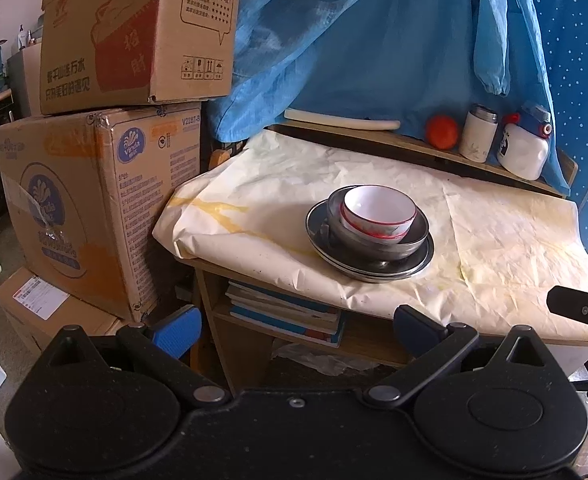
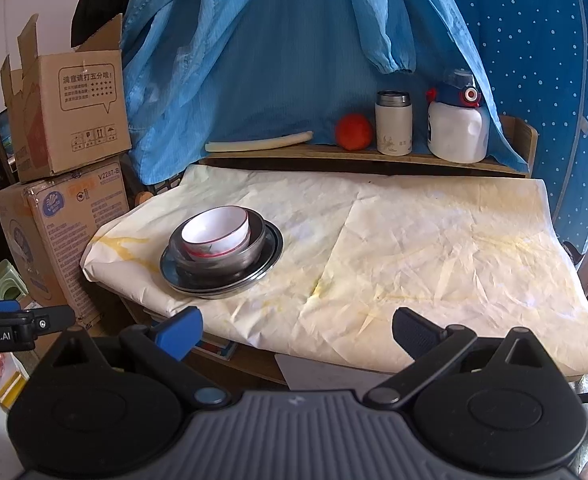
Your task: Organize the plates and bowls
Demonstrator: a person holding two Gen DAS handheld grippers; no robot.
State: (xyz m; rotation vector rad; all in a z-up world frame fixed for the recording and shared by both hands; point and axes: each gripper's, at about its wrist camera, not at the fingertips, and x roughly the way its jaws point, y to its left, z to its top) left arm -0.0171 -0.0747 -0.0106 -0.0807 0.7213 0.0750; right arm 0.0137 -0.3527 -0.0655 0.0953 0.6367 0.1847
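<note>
Table (image 2: 542, 372): low wooden unit, top covered by a sheet of creased, yellow-stained paper (image 2: 414, 248) that overhangs the front and left edges.

On the paper, left of centre: one stack, a white bowl (image 2: 215, 232) nested in a steel bowl (image 2: 249, 258), set on steel plates (image 2: 271, 240). Rest of the paper bare.

Raised shelf (image 2: 454, 162) along the table's back edge, left to right: flat pale slab (image 2: 259, 143), orange fruit (image 2: 353, 131), white flask (image 2: 393, 123), white bottle (image 2: 457, 128) with a blue cap.

Open compartment under the top: pile of books (image 1: 285, 312), lying flat.
</note>
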